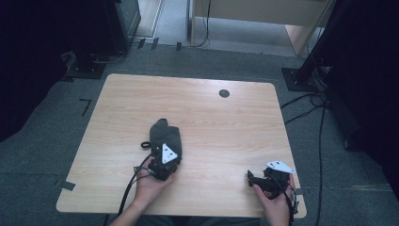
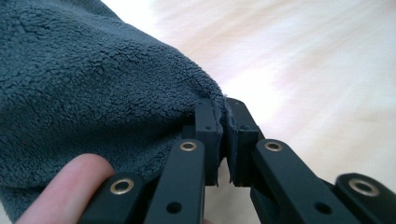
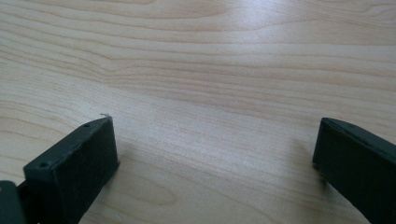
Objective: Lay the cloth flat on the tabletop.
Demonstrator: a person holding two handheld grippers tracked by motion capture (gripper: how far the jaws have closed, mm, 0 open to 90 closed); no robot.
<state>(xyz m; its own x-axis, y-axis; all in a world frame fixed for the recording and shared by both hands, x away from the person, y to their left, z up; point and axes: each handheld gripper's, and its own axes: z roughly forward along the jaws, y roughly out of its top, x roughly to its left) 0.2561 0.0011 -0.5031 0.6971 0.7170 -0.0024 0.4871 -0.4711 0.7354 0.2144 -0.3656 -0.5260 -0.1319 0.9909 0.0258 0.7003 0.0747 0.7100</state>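
Note:
A dark grey fleece cloth (image 1: 164, 135) lies bunched on the wooden table (image 1: 211, 122), left of centre. My left gripper (image 1: 164, 162) sits at the cloth's near edge. In the left gripper view the cloth (image 2: 93, 93) covers the left side, and the left gripper (image 2: 223, 109) is shut on its edge, with a fold pinched between the jaws. A fingertip (image 2: 65, 191) shows at the bottom left. My right gripper (image 1: 251, 179) rests low near the table's front right corner. In the right gripper view it (image 3: 215, 126) stands open over bare wood, with nothing between the fingers.
A round dark grommet (image 1: 224, 93) sits near the table's far edge. Cables (image 1: 310, 108) trail on the carpet at the right, beside a dark stand base (image 1: 301, 77). More dark equipment (image 1: 94, 61) stands at the far left.

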